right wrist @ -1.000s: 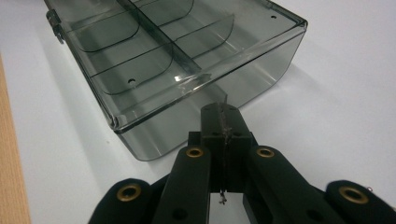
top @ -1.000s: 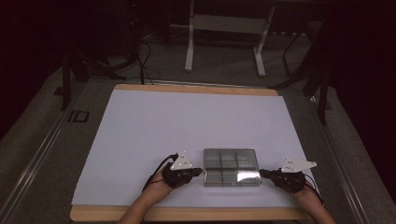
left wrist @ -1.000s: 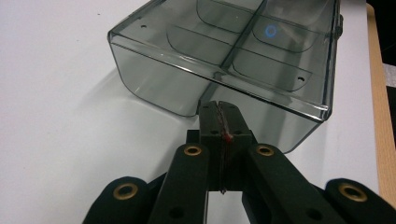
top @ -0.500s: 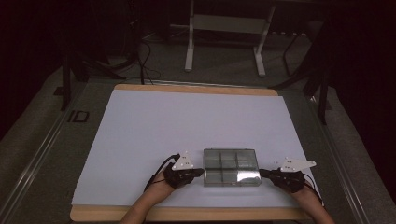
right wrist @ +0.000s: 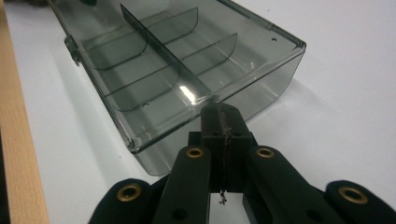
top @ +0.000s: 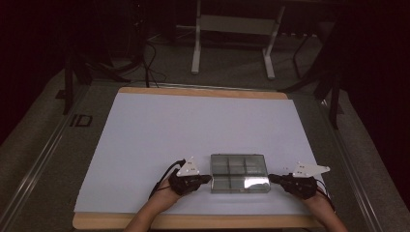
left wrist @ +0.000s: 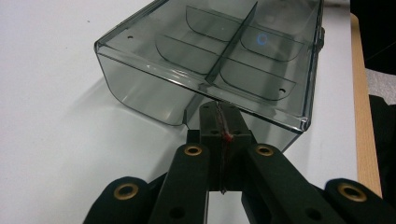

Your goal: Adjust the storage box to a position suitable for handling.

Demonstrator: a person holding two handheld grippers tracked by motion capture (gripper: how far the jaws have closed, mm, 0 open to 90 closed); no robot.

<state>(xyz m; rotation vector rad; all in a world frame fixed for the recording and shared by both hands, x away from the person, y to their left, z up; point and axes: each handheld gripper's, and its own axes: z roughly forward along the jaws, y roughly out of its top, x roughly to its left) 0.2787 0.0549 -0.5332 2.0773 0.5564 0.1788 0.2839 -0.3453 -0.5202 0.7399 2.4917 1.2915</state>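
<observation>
Nothing moved; box [top: 240, 173] lies crosswise.

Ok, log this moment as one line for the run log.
left gripper: shut, at box's left end | right gripper: shut, at right end | clear divided box: closed, empty, on white sheet

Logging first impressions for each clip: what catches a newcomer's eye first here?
The smoky clear compartment box, lid closed, lies near the front edge of the white table. The left gripper and right gripper flank its short ends, jaws shut, tips pointing at the box walls. Dark floor and stand legs lie beyond.
</observation>
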